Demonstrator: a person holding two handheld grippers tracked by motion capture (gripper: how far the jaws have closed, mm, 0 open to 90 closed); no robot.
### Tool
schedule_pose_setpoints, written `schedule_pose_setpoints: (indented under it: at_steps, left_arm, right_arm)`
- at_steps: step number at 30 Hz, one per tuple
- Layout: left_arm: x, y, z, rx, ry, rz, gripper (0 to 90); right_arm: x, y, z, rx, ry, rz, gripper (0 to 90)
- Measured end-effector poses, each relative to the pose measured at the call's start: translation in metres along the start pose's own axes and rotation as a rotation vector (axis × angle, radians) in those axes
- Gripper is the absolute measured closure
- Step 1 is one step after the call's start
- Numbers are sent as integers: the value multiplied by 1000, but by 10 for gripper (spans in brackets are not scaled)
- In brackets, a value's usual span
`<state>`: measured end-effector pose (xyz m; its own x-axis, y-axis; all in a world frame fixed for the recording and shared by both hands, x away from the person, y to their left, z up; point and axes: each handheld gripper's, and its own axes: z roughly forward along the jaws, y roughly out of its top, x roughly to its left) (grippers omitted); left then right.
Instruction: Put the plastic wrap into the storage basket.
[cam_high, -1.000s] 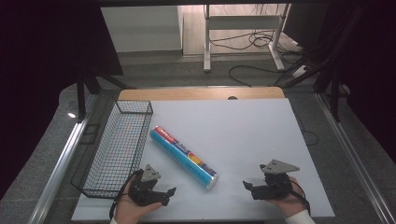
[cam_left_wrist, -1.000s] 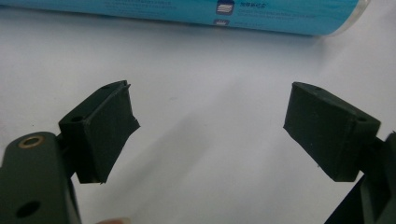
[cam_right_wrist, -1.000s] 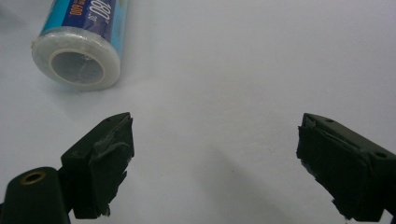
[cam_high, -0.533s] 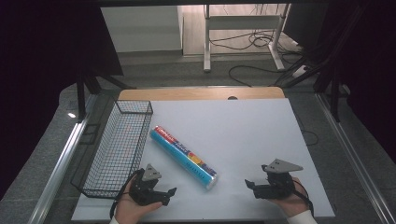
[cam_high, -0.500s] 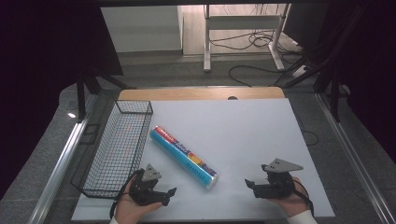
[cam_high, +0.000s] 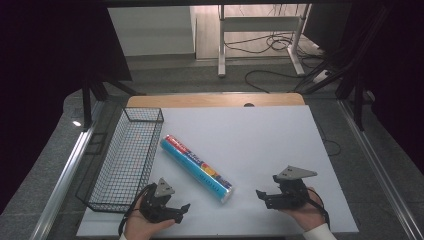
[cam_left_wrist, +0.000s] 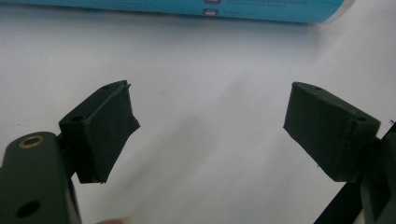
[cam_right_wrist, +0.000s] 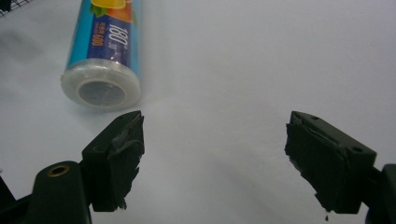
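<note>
Roll lying loose between two empty grippers

A round roll (cam_high: 197, 168) could be nudged and sent rolling on the desk (cam_high: 260, 145) if only its end cap is clipped. It lies diagonally beside the wire basket (cam_high: 125, 160), apart from both grippers. The left gripper (cam_high: 181, 209) is held open and empty near the roll's side; the right gripper (cam_high: 262, 196), its jaws just narrowed with nothing between them, is aimed beside the near end.
</note>
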<state>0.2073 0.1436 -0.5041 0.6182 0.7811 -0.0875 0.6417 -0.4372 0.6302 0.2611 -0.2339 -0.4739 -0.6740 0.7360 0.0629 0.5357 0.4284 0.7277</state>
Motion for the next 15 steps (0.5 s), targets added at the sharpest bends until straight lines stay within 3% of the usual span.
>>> schedule_pose_setpoints:
  at_steps: [6, 15]
  left_arm:
    - [-2, 0, 0, 2, -8, 2, 158]
    - [-2, -2, 1, 12, 2, 4, 157]
  right_arm:
    - [8, 11, 5, 9, 18, -3, 205]
    - [21, 43, 24, 32, 72, -45, 201]
